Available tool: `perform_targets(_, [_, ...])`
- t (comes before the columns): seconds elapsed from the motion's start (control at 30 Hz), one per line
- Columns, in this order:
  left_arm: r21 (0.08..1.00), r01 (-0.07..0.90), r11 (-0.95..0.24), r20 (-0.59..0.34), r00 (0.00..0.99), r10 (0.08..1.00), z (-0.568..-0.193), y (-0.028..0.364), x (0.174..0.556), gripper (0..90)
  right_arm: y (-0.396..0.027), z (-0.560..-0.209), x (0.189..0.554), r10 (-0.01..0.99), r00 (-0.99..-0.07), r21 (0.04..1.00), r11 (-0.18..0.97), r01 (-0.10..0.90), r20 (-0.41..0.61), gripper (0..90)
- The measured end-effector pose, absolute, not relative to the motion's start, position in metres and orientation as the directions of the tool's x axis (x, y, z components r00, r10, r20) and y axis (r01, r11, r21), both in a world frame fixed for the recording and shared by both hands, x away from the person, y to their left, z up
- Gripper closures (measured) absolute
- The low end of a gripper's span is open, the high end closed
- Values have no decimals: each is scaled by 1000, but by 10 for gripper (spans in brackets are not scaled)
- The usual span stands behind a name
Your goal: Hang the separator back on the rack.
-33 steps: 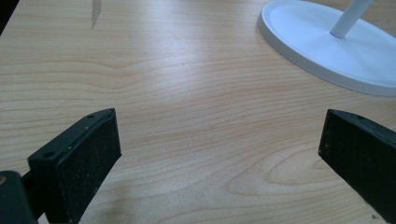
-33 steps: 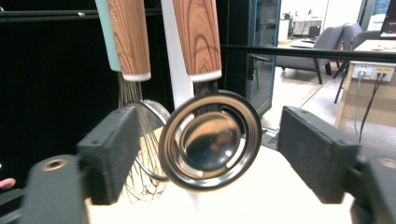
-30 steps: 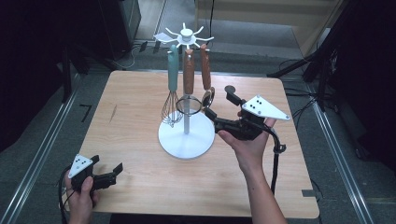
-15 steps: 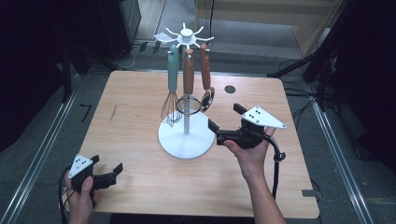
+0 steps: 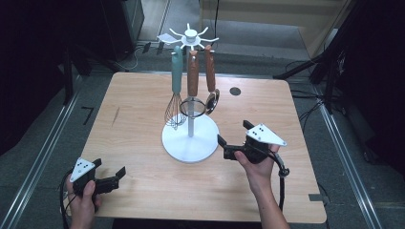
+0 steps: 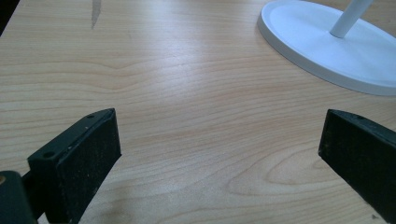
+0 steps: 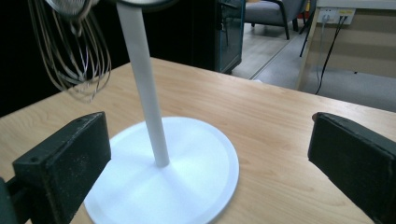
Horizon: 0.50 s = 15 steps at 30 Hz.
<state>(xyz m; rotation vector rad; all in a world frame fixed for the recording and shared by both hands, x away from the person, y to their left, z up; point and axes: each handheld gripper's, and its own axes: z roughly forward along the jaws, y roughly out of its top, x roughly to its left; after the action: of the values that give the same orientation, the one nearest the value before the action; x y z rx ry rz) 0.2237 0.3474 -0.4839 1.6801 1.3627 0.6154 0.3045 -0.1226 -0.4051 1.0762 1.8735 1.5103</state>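
A white utensil stand (image 5: 190,138) with a round base rises in the middle of the wooden table (image 5: 133,100). From its top hooks hang a teal-handled whisk (image 5: 175,98), a wood-handled strainer (image 5: 193,90) and a wood-handled spoon (image 5: 210,83). My right gripper (image 5: 234,135) is open just right of the base, jaws wide and empty; its own view faces the stand's pole (image 7: 147,93) and the whisk wires (image 7: 74,51). My left gripper (image 5: 111,171) rests open near the front left corner, with bare wood and the stand's base (image 6: 336,46) ahead of its jaws.
A small dark hole (image 5: 234,90) marks the table's far right part. A dark streak (image 5: 116,116) lies on the wood at left. Cables (image 5: 305,112) and a stand's legs (image 5: 329,62) sit on the floor to the right; a chair (image 7: 275,14) stands in the background.
My right gripper has drawn back from the hanging utensils, down and toward the front right of the base. The left gripper has stayed put.
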Motion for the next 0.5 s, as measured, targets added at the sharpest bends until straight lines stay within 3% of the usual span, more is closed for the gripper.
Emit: perform_targets(0.5, [852,522,-32,-137,281,950,-484,347,224,0,-135,-447,290,851,-522,948,119,296,56,0])
